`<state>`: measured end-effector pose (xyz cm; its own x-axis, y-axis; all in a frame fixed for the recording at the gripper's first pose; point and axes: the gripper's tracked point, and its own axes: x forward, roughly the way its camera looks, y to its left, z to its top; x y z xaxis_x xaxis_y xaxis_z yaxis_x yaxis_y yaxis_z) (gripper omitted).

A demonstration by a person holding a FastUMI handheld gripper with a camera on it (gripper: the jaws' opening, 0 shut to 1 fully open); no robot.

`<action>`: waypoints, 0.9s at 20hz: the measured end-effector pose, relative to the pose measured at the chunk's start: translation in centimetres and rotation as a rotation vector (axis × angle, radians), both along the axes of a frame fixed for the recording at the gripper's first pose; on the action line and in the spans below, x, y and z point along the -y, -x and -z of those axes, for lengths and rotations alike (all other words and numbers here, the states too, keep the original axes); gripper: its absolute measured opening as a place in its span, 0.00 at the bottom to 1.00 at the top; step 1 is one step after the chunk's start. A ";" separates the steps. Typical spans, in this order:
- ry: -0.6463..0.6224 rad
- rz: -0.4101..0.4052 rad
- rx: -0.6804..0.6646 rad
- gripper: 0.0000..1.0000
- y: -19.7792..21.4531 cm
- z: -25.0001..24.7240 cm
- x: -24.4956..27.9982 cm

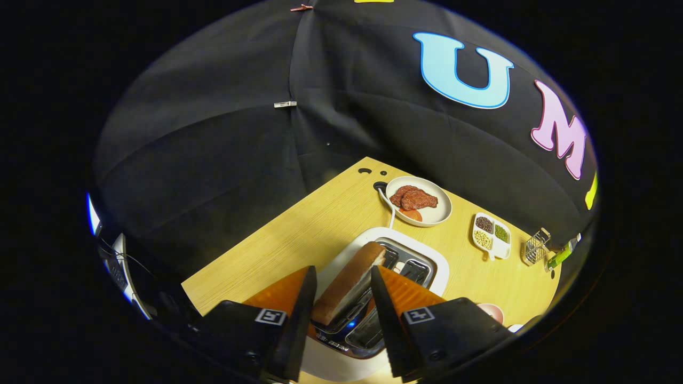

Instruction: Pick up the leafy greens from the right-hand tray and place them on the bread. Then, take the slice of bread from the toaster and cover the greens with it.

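Brown-crusted and pale at the cut face, the slice of bread (349, 282) stands in one slot of the white toaster (427, 264), tilted a little and sticking well up above the slot. From the camera riding on the gripper (336, 298), the two black wedge-shaped fingers (299, 320) reach forward on either side of the slice. The jaws are parted, and the bread sits between them; whether either finger already touches the crust is hard to tell through the fisheye curve, so I would call it straddled, not yet gripped.

Judging from this, the second half of the task is in hand: taking the bread from the toaster. The next move calls for closing both fingers on the flat faces of the slice, gently, since it looks soft and springy, then lifting straight up so it clears the chrome slot edges.

Beyond the toaster the light wooden table (299, 234) carries a round white plate (440, 213) with dark red, ridged pieces of meat, and beside it a small white divided dish (491, 248) holding dark, green and yellow grains. A small wire basket (535, 248) stands farther along. A white cord runs from the toaster to a hole in the tabletop.
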<state>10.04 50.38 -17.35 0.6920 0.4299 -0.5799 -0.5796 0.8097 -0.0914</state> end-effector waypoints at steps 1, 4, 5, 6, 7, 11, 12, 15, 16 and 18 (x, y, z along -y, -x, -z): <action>0.008 0.010 0.002 0.57 -0.1 -0.1 0.3; -0.013 0.036 -0.035 0.35 -0.4 0.1 0.8; -0.027 0.045 -0.055 0.28 -0.6 0.2 0.9; -0.051 0.039 -0.078 0.20 -0.3 -0.1 0.9; -0.066 0.034 -0.095 0.17 -0.4 -0.3 0.8; -0.125 0.004 -0.100 0.13 -0.3 -1.7 1.4; -0.132 -0.004 -0.086 0.13 -0.2 -2.6 1.6; -0.177 -0.004 -0.077 0.13 0.5 -4.7 2.2; -0.197 -0.003 -0.075 0.13 0.6 -5.5 2.4; -0.221 0.015 -0.054 0.13 0.2 -6.8 3.5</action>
<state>9.82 46.93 -10.54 0.6697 0.5405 -0.5093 -0.5662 0.8154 0.1206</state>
